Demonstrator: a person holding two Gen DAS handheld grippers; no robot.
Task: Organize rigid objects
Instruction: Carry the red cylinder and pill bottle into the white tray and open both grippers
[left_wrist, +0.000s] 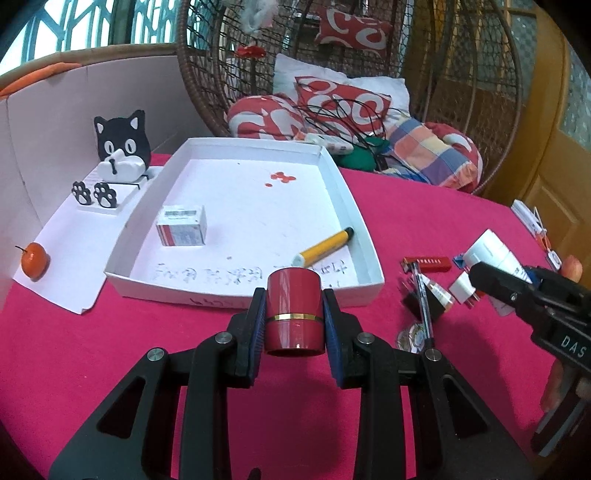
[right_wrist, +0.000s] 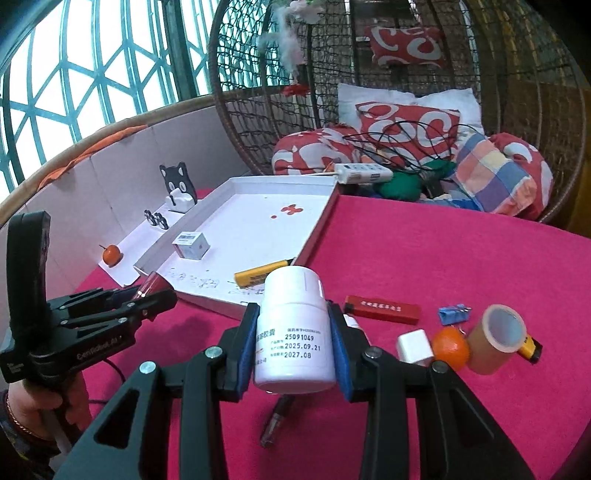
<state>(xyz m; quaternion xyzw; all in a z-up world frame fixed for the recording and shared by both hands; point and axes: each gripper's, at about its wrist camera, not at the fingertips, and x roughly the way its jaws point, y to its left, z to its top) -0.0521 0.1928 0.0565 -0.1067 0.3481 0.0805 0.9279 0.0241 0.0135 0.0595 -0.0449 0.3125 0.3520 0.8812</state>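
Note:
My left gripper (left_wrist: 294, 306) is shut on a red cylinder with a gold band (left_wrist: 294, 310) and holds it just in front of the white tray's near wall (left_wrist: 236, 291). My right gripper (right_wrist: 294, 332) is shut on a white pill bottle (right_wrist: 293, 332) above the pink tablecloth, right of the tray (right_wrist: 325, 218). In the tray lie a small medicine box (left_wrist: 181, 225) and a yellow marker (left_wrist: 325, 245). Each gripper shows in the other's view: the right one (left_wrist: 480, 275) with the bottle (left_wrist: 491, 254), the left one (right_wrist: 162, 295).
On the cloth to the right lie a red flat box (right_wrist: 382, 309), a white cube (right_wrist: 414, 347), an orange (right_wrist: 450, 349), a tape roll (right_wrist: 495, 338), a blue clip (right_wrist: 453, 314) and a pen (right_wrist: 275, 424). A cat figure (left_wrist: 123, 146) and a small orange fruit (left_wrist: 35, 260) stand left of the tray.

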